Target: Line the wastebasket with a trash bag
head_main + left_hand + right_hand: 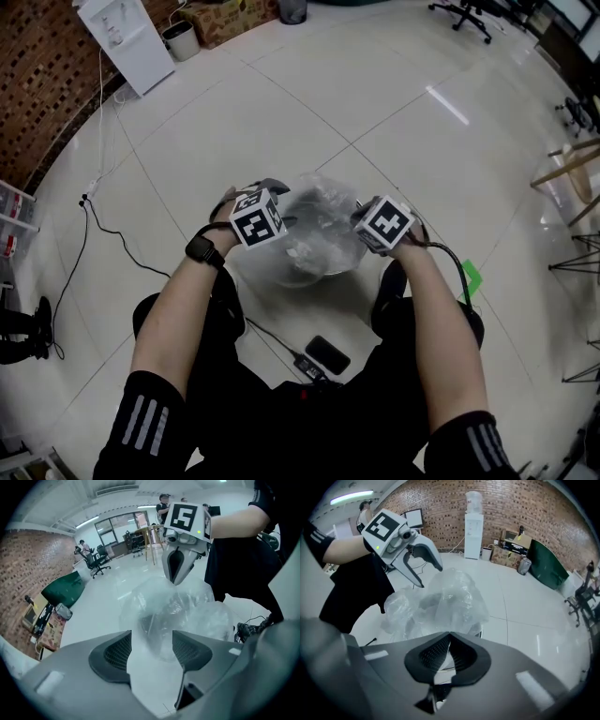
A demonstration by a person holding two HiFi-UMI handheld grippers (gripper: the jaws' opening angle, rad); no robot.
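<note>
Right gripper (449, 637) is closed, seemingly pinching the clear trash bag (173, 611) bunched over the wastebasket (480, 633) on the floor (375, 112). Left gripper (152, 637) gapes empty beside it. The step looks like spreading the bag's mouth; next, the left should catch the opposite edge. No writing is readable, only square markers (384, 223).
</note>
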